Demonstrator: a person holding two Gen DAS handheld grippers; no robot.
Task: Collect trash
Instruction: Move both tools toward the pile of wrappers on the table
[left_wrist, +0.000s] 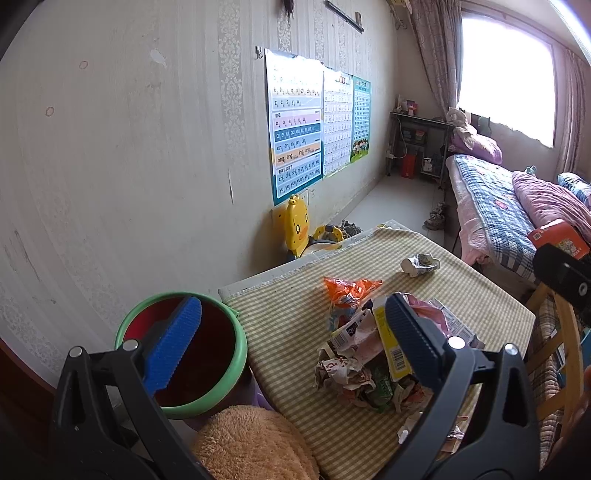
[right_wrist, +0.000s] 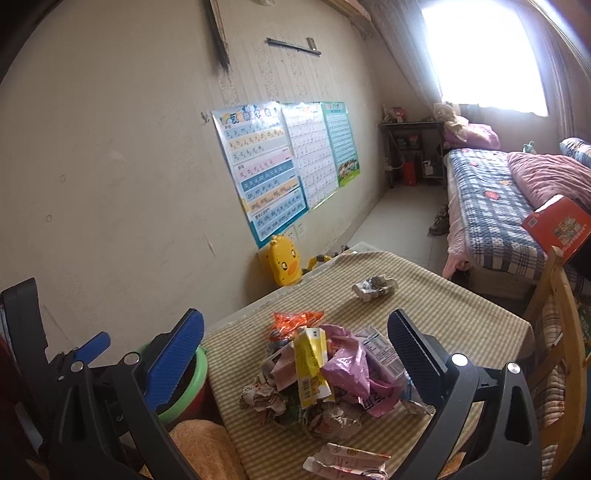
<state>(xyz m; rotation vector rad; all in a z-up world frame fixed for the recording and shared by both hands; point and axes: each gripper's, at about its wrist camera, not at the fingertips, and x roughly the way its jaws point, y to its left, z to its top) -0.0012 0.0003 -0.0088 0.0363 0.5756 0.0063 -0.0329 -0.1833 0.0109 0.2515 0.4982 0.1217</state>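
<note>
Both tongs, left (left_wrist: 293, 343) and right (right_wrist: 295, 354), gaping wide, gripping nothing. Hovering over trash pile (right_wrist: 321, 380) on checked desk (right_wrist: 443, 317). Wrapper print too blurry; wall poster (left_wrist: 295, 125) reads "ang eng ing".

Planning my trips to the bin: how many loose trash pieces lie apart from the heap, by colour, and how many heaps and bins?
Crumpled silver-white wrapper: 1
Flattened pink-white carton: 1
Mixed wrapper heap: 1
Green-rimmed red bin: 1
Total: 4
</note>
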